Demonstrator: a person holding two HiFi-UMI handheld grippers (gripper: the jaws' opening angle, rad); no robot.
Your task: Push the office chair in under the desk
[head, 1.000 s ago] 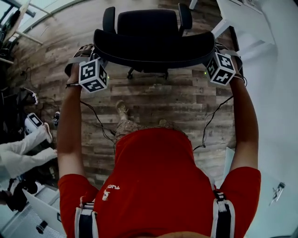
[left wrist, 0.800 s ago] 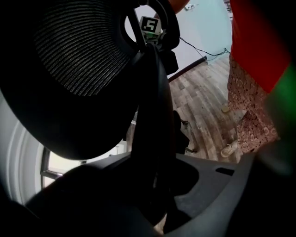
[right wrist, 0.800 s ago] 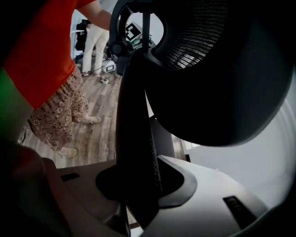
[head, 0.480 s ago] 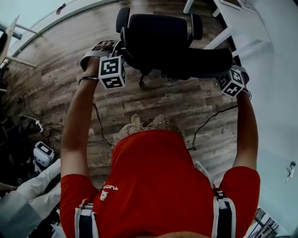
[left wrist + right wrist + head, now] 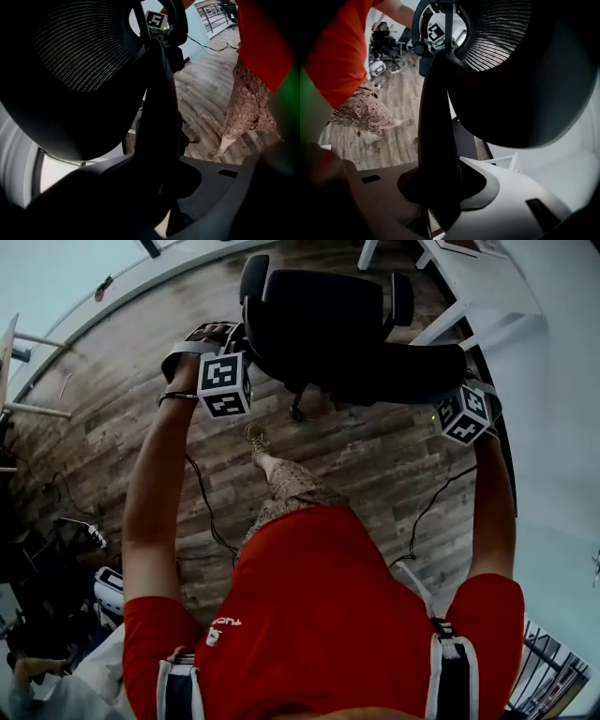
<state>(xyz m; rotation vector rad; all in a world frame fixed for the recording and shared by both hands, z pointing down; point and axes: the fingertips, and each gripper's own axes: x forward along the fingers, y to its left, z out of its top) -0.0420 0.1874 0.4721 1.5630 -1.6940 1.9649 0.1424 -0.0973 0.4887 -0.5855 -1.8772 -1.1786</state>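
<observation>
1. The wood floor (image 5: 356, 456) is under it all.
2. The white counter (image 5: 487, 287) is at the top right.
3. The black chair (image 5: 328, 315) stands on the floor near the counter.
4. The left gripper (image 5: 158, 187) has its fingers pinching the left edge of the chair's back.
5. The right gripper (image 5: 439, 187) has its fingers pinching the right edge.

Red T-shirt (image 5: 319, 615), patterned beige trousers (image 5: 292, 491), tan shoe (image 5: 255, 437); black shoulder straps (image 5: 451, 682) edged white, black-and-white marker cubes (image 5: 223, 384), black cables (image 5: 202, 504)

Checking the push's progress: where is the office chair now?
Head view, top centre: the black office chair stands on the wood floor, its backrest clamped between left gripper and right gripper, the white desk just beyond it at upper right.
</observation>
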